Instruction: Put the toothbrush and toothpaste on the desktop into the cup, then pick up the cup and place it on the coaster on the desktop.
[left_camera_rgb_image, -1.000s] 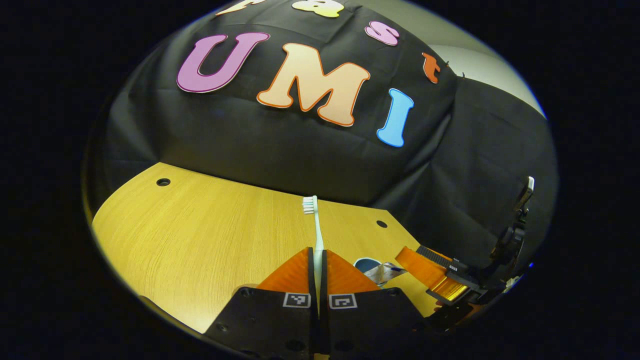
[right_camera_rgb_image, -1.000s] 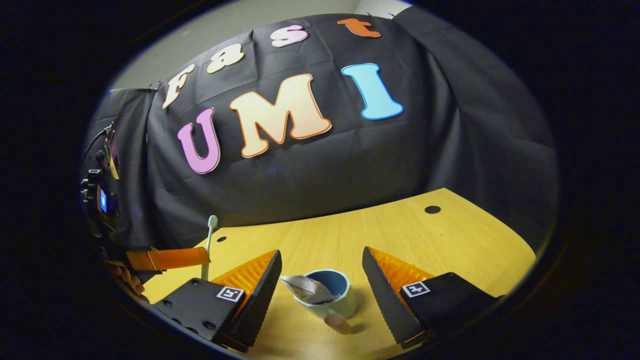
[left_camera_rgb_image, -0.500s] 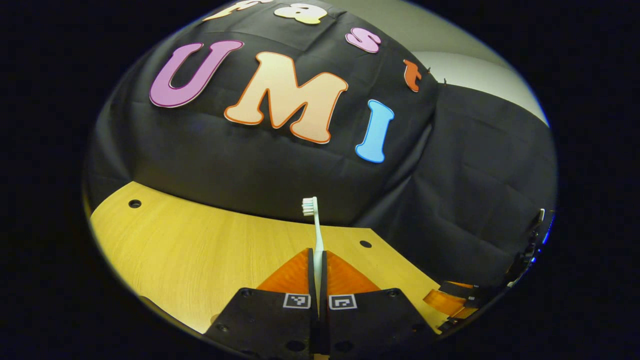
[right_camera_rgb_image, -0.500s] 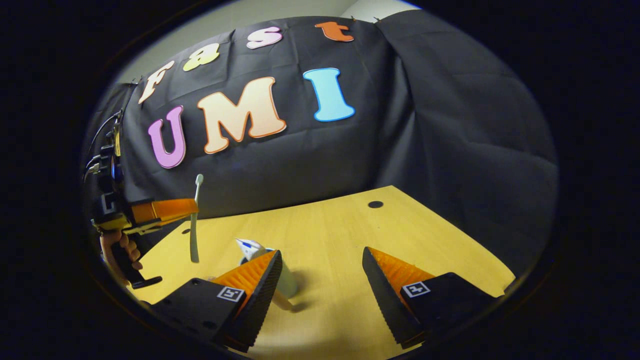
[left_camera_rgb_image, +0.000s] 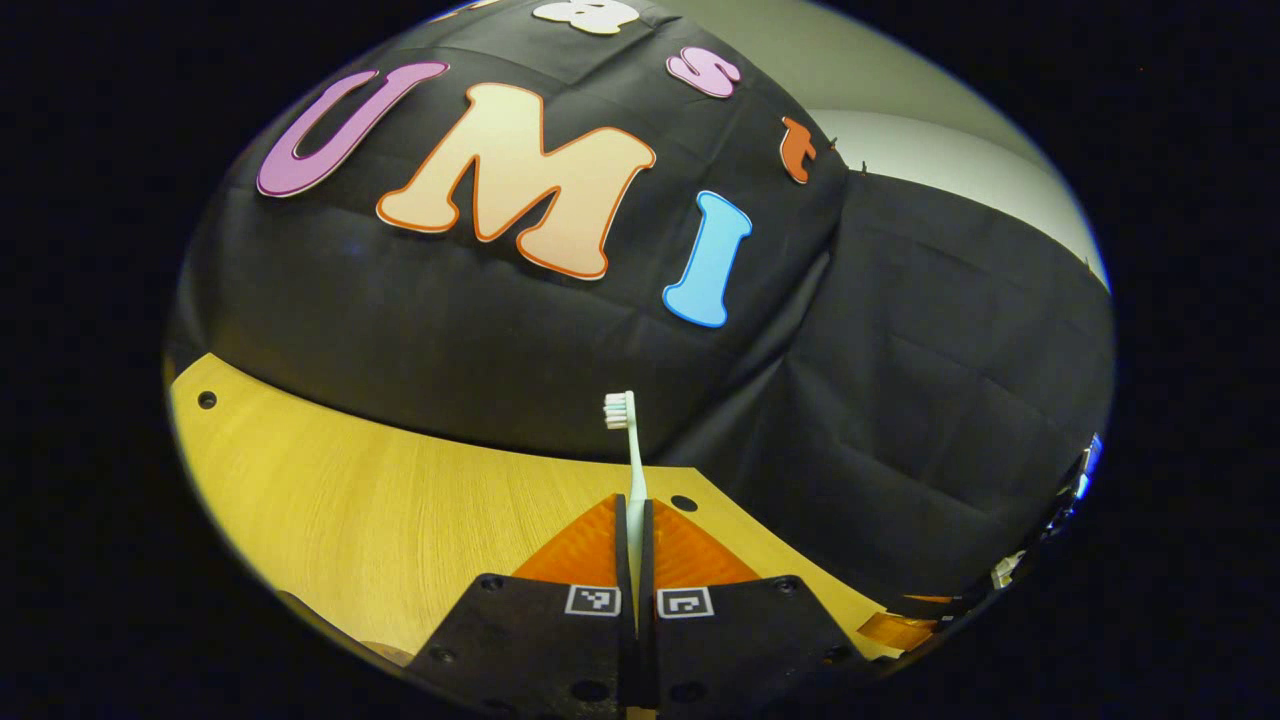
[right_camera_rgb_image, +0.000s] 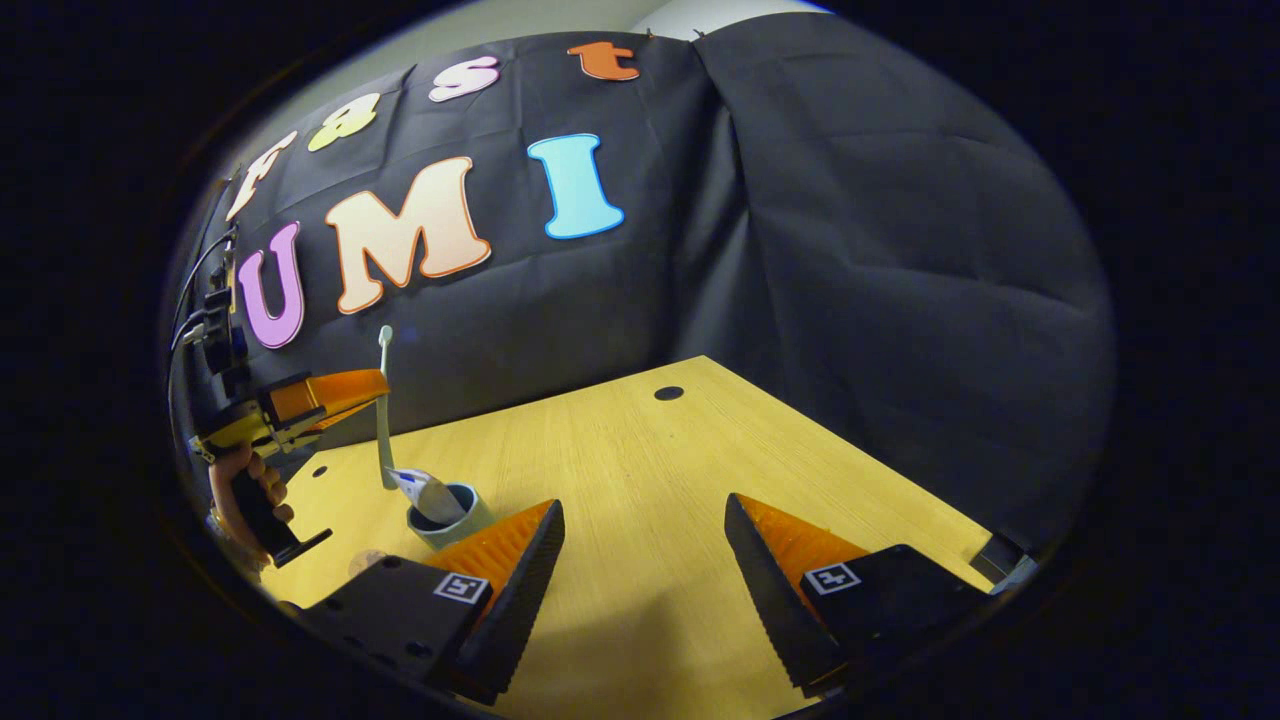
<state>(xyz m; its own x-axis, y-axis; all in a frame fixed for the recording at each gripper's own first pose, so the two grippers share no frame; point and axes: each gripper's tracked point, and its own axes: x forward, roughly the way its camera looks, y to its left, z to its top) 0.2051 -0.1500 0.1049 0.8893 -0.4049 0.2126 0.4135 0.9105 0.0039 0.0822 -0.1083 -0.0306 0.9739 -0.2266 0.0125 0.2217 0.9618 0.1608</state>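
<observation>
In the left gripper view my left gripper (left_camera_rgb_image: 636, 520) is shut on a white toothbrush (left_camera_rgb_image: 628, 450), whose bristle head points up and away. The right gripper view has that left gripper (right_camera_rgb_image: 378, 388) at far left, held by a hand (right_camera_rgb_image: 240, 490), with the toothbrush (right_camera_rgb_image: 383, 420) upright just left of and above the pale blue cup (right_camera_rgb_image: 455, 518). A toothpaste tube (right_camera_rgb_image: 420, 490) leans out of the cup. My right gripper (right_camera_rgb_image: 645, 545) stands open over bare table, right of the cup. A small round brownish disc (right_camera_rgb_image: 365, 562) lies near the cup, possibly the coaster.
The wooden desktop (right_camera_rgb_image: 640, 470) has a round cable hole (right_camera_rgb_image: 668, 393) near its far corner, and the left gripper view has two holes (left_camera_rgb_image: 684, 503) (left_camera_rgb_image: 207, 400). Black cloth walls close the back and right sides. A sliver of my right gripper (left_camera_rgb_image: 900, 630) sits low right.
My right gripper has swung right, away from the cup, which slid from between its fingers to the left of its view. The left gripper has lifted the toothbrush and come up beside the cup.
</observation>
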